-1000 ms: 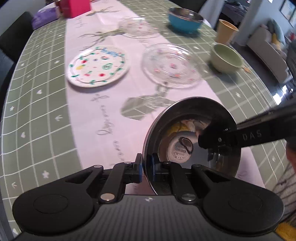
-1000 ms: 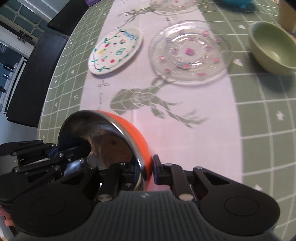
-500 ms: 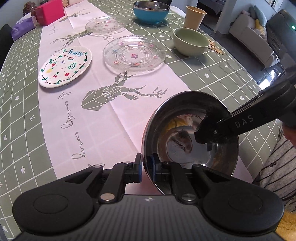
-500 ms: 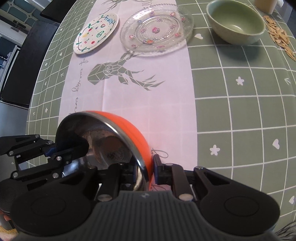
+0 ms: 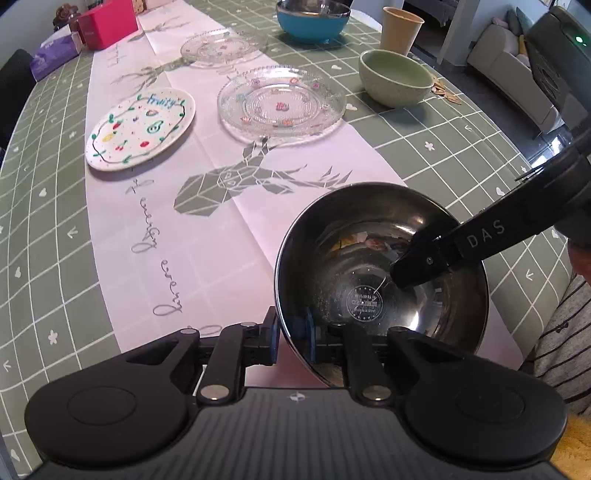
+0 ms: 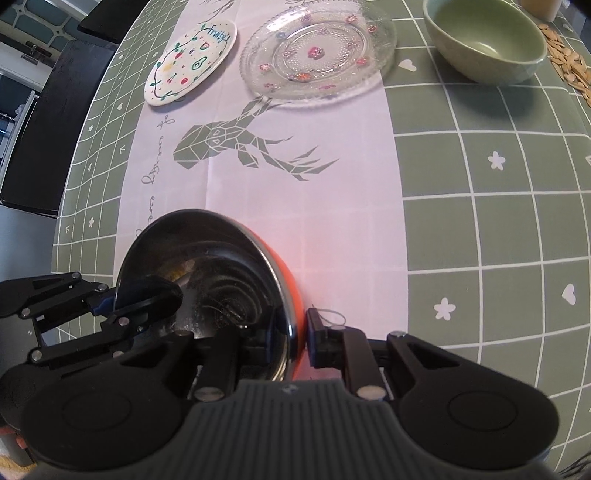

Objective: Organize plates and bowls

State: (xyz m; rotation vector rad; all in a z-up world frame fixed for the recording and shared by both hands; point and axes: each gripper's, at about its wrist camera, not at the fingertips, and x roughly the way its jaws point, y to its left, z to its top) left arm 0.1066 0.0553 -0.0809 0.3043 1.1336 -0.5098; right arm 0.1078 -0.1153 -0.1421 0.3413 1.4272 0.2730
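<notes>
An orange bowl (image 6: 290, 284) with a shiny steel inside (image 5: 369, 258) sits low over the white runner near the table's front edge. My left gripper (image 5: 291, 338) straddles its near rim. Its jaws are opening, and a thin gap shows beside the outer pad. My right gripper (image 6: 286, 336) is shut on the opposite rim, one finger inside and one against the orange wall. Each gripper shows in the other's view: the right gripper (image 5: 424, 266) reaching into the bowl, the left gripper (image 6: 107, 306) at the far rim. Further back lie a fruit-painted plate (image 5: 140, 129), a glass plate (image 5: 282, 107) and a green bowl (image 5: 395, 77).
A smaller glass plate (image 5: 221, 48), a blue bowl (image 5: 312, 18), a paper cup (image 5: 400, 31), a pink box (image 5: 107, 24) and a purple tissue pack (image 5: 55, 55) stand at the back. Seeds (image 6: 569, 66) lie by the green bowl. A striped sleeve (image 5: 561, 339) is at the right.
The bowl has tipped from steeply tilted to nearer level and moved with both grippers across the runner. The left jaws stand slightly wider on the rim than before.
</notes>
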